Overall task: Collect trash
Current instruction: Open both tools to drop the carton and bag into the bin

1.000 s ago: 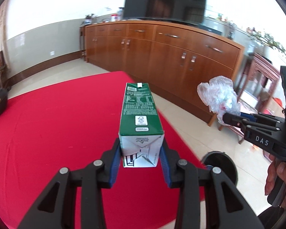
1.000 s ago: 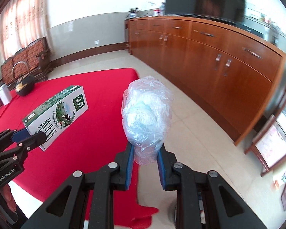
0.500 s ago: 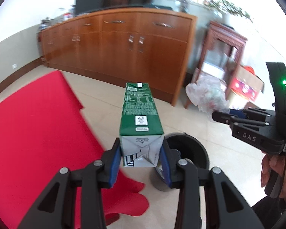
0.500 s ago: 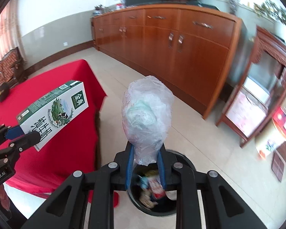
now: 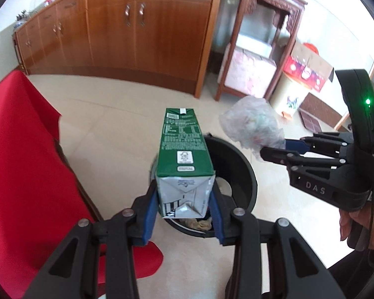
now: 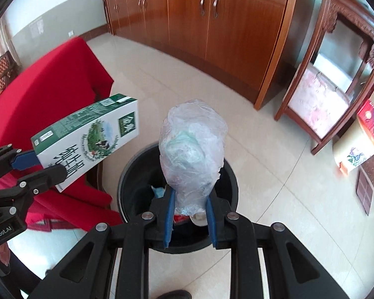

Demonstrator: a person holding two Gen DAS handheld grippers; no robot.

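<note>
My left gripper is shut on a green and white milk carton, held level above the black trash bin. The carton also shows in the right wrist view, left of the bin. My right gripper is shut on a crumpled clear plastic bag, held over the bin's opening. The bag also shows in the left wrist view, to the right of the carton. Some trash lies inside the bin.
A table with a red cloth stands left of the bin. A long wooden cabinet runs along the far wall. A carved wooden stand and cardboard boxes sit at the right. The floor is pale tile.
Both grippers have swung right and down, from over the red table to above the trash bin. Each still holds its item.
</note>
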